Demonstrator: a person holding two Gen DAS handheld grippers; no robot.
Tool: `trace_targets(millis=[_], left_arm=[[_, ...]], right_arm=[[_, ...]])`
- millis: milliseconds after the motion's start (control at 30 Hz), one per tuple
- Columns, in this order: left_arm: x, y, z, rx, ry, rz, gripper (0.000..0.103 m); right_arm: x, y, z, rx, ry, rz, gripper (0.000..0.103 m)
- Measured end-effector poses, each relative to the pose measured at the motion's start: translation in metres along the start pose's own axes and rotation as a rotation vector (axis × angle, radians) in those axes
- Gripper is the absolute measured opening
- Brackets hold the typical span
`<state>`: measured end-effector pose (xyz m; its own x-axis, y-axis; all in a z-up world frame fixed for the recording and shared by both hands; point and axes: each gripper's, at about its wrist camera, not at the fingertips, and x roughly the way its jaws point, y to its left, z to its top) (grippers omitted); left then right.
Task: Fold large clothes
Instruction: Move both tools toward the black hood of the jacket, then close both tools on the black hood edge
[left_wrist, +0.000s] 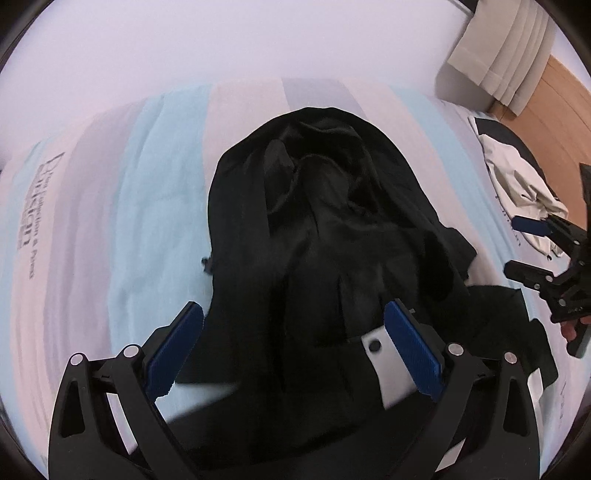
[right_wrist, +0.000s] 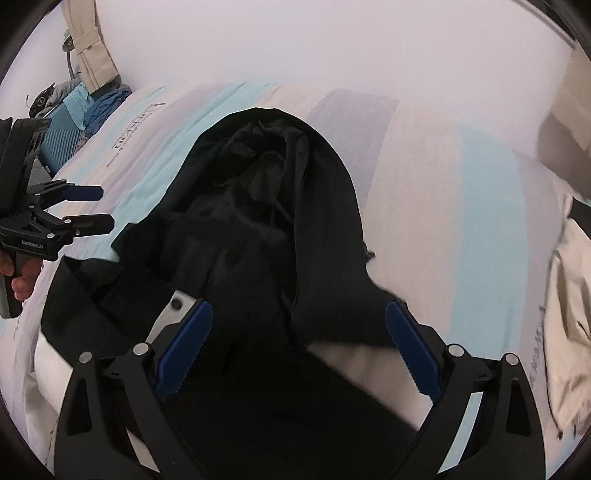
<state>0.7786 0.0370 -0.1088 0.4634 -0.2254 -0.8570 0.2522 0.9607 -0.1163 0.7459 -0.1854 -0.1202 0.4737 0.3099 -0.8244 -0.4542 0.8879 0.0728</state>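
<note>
Black jacket (left_wrist: 314, 229) lies heaped on the bed (left_wrist: 155, 206), hood end pointing toward the far wall, its shiny lining showing in crumpled folds. It rests on a bedspread striped in pale blue, lilac and cream, with printed lettering near one edge. A white tab with a dark snap (left_wrist: 375, 347) shows at the near part of the garment.

Left hand-held gripper (left_wrist: 291, 347) hovers over the near end of the jacket with its blue pads (left_wrist: 412, 350) spread wide, gripping nothing. Right hand-held gripper (right_wrist: 299, 347) hangs likewise above the dark cloth, its jaws parted and empty; seen from the left wrist view it sits off to the side (left_wrist: 532, 251), also spread apart. A hand (right_wrist: 20, 277) grips the handle of the left one.

Beside the jacket, toward the bed's edge, lies a pale cream garment (left_wrist: 517, 177). Beige curtains (left_wrist: 502, 55) hang by the wall, and a wooden floor (left_wrist: 561, 122) shows beyond. On the other side, a heap of blue clothes (right_wrist: 99, 107) sits past the bed.
</note>
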Motion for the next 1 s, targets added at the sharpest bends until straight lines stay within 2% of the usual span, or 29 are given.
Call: trace_targets(millis=[233, 300, 467, 867, 1000], left_arm=[[0.031, 0.025, 0.03, 0.035, -0.023, -0.051, 0.096], [0.046, 0.034, 0.038, 0.066, -0.029, -0.04, 0.097], [0.072, 0.056, 0.058, 0.035, -0.006, -0.053, 0.096], [0.104, 0.069, 0.074, 0.052, 0.014, -0.043, 0.096], [0.12, 0.071, 0.077, 0.036, 0.023, -0.041, 0.096]], right_arm=[[0.045, -0.009, 0.031, -0.013, -0.004, 0.002, 0.091], [0.057, -0.012, 0.039, -0.029, 0.007, -0.014, 0.091], [0.077, -0.023, 0.064, -0.039, 0.002, -0.02, 0.091], [0.113, -0.042, 0.08, -0.028, 0.052, -0.006, 0.091], [0.124, -0.037, 0.087, -0.058, 0.059, -0.045, 0.091]])
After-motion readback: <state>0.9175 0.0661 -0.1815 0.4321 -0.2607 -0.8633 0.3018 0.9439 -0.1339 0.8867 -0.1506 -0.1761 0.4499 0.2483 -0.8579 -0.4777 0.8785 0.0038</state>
